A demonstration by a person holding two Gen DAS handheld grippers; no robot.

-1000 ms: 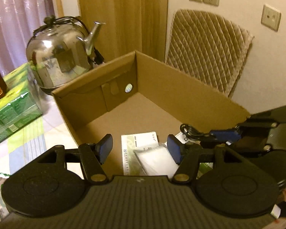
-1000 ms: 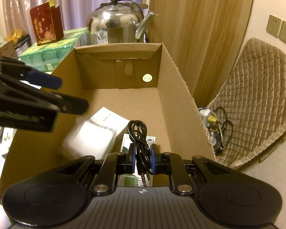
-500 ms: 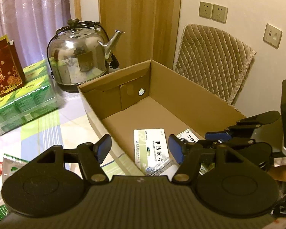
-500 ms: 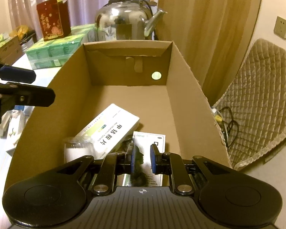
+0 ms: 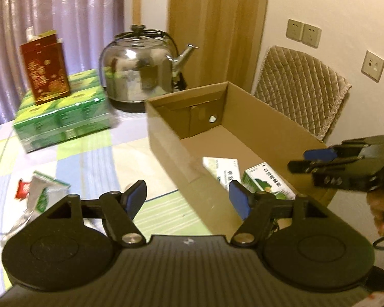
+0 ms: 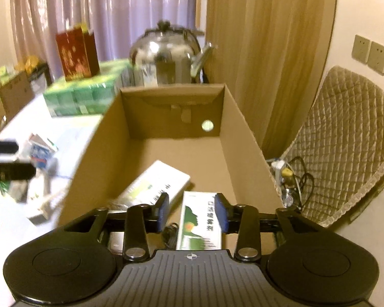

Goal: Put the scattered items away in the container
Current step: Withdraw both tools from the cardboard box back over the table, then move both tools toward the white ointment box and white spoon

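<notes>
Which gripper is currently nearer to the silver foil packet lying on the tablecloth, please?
Left. The left gripper is open over the tablecloth beside the cardboard box, with the foil packet just to its left. The right gripper is open above the box interior.

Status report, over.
Both grippers open, empty: left, right. Two medicine boxes and a cable in the carton. Packets on the table, unobstructed.

Our left hand-held gripper point(image 5: 188, 199) hangs wide open and empty over the surface point(image 5: 94, 158), beside the box point(image 5: 181, 161). Two cartons point(image 5: 221, 170) lie inside; packets point(image 5: 42, 194) lie outside.
</notes>
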